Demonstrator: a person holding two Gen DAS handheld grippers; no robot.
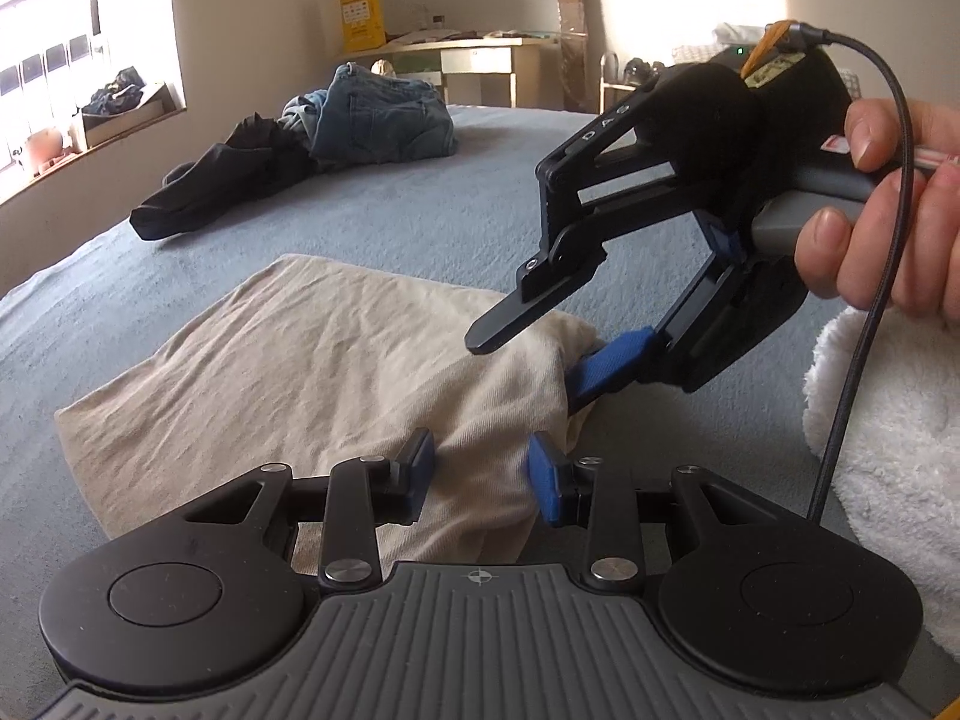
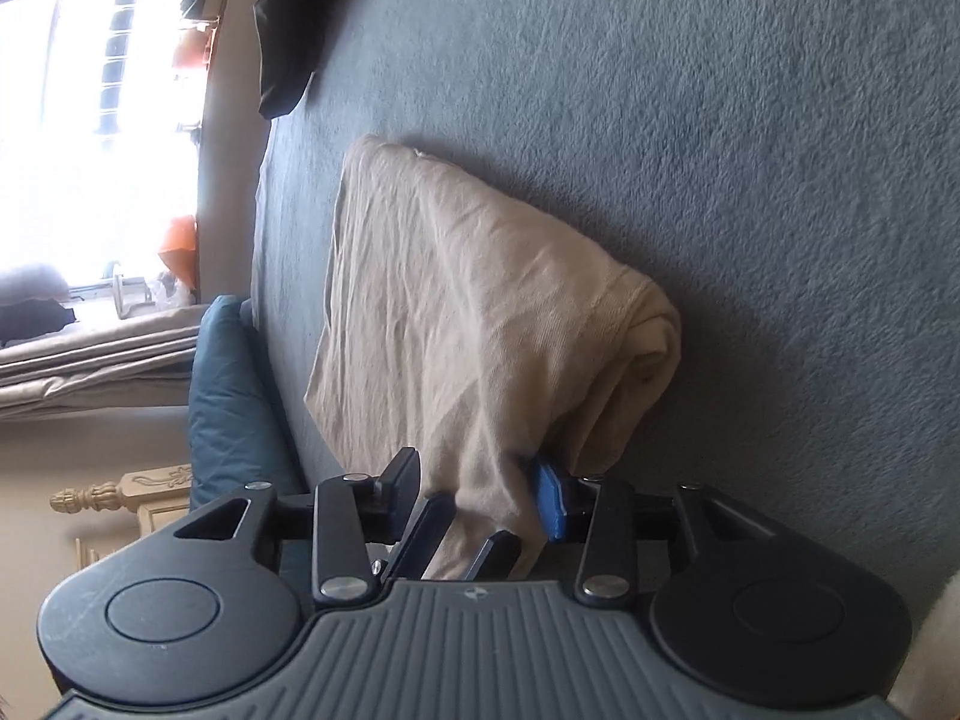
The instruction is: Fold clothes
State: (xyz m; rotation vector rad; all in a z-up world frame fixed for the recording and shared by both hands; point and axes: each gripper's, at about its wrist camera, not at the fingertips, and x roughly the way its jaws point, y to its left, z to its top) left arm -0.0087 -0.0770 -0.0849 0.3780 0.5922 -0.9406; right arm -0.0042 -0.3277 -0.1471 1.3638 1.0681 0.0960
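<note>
Both claws at beige folded garment (image 1: 312, 360)

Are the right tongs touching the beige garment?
Touching. In the left wrist view, the lower finger of the right tongs runs under the beige garment's lifted edge.

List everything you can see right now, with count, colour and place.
beige garment: one, part folded, on the bed, near.
jeans: one, blue, heaped at the far side.
black garment: one, beside the jeans.
bed cover: one, blue-grey, under everything.
white fluffy fabric: one, right edge.
yellow box: one, on the far desk.
teal pillow: one, at the bed's edge.
left gripper: closed on the beige garment's near edge.
right gripper: open, the garment's corner between its fingers.
hand: one, holding the right gripper.
</note>
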